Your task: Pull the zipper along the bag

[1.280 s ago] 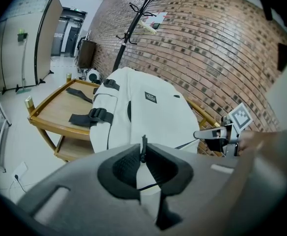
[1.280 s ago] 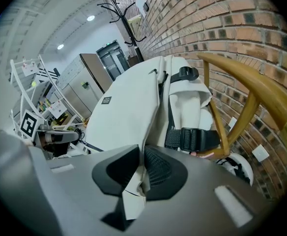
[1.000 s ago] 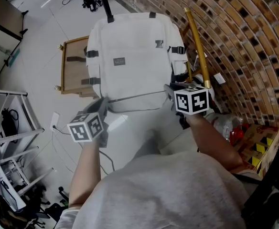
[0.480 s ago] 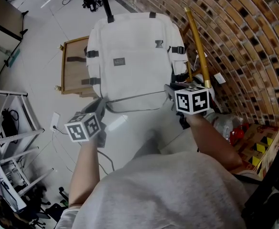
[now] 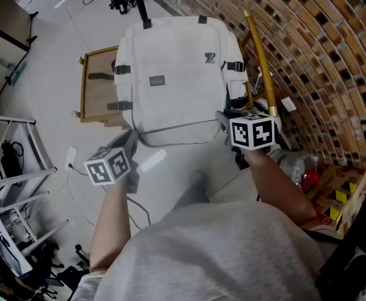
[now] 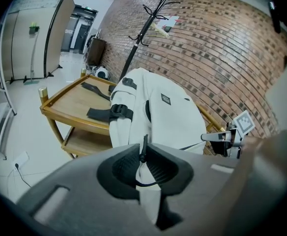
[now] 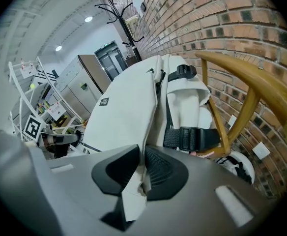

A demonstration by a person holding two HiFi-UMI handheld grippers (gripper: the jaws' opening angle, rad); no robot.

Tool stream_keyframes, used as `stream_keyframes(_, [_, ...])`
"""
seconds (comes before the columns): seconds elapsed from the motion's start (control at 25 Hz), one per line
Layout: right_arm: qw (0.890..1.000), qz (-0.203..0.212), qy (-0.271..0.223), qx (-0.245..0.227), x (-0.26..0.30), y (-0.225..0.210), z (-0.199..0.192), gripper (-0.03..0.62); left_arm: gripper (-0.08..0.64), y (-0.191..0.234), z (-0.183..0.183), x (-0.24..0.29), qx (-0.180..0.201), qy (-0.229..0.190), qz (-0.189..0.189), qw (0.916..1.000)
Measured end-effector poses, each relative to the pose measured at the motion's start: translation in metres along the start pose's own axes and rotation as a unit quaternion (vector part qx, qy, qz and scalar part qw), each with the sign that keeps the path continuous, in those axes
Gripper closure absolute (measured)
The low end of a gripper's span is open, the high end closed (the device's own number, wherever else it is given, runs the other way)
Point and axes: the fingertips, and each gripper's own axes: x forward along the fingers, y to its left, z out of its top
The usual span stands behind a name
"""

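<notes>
Your left gripper point(image 6: 143, 162) is pinching the black zipper pull point(image 6: 143, 146) of the white bag point(image 5: 170, 74); your right gripper point(image 7: 142, 168) is clamping its fabric.

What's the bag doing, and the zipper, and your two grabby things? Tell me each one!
backpack: lying front up, partly on the wooden cart.
zipper: looks shut, a thin dark line along the near edge.
left gripper: fingers shut on the zipper pull.
right gripper: fingers shut on the backpack's edge fabric.
side buckle: clipped together.
</notes>
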Motion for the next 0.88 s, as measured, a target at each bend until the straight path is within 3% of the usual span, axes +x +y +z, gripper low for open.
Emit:
stream_keyframes(0.08, [1.000, -0.004, -0.002, -0.006, -0.001, -0.002, 0.002, 0.523, 0.520, -0.001, 0.001, 0.004, 0.001, 0.002, -0.001, 1.0000])
stream_keyframes(0.24, [1.000, -0.022, -0.012, -0.009, -0.009, -0.010, 0.002, 0.440, 0.365, 0.002, 0.003, -0.001, 0.001, -0.006, 0.013, 0.9999])
stream_keyframes(0.44, [0.999, -0.020, -0.025, -0.002, -0.028, -0.015, -0.009, 0.397, 0.360, 0.003, -0.004, -0.022, -0.016, -0.026, 0.010, 0.9995])
stream_keyframes(0.56, [1.000, -0.010, -0.024, -0.001, -0.046, -0.011, -0.026, 0.397, 0.364, -0.024, -0.024, -0.027, -0.010, -0.004, -0.034, 0.9994])
stream_keyframes(0.6, [1.000, 0.000, -0.024, 0.001, -0.053, -0.006, -0.033, 0.408, 0.367, -0.037, -0.033, -0.029, -0.008, 0.003, -0.055, 0.9984])
stream_keyframes(0.64, [1.000, 0.016, -0.023, 0.004, -0.062, 0.001, -0.041, 0.445, 0.420, -0.051, -0.041, -0.032, -0.005, 0.007, -0.076, 0.9971])
stream_keyframes(0.72, [0.998, 0.055, -0.022, 0.010, -0.081, 0.018, -0.058, 0.581, 0.559, -0.078, -0.055, -0.039, 0.002, 0.009, -0.105, 0.9944])
stream_keyframes(0.88, [0.994, 0.103, -0.024, -0.007, -0.120, 0.050, -0.098, 0.591, 0.560, -0.128, -0.087, -0.060, 0.032, 0.011, -0.140, 0.9895])
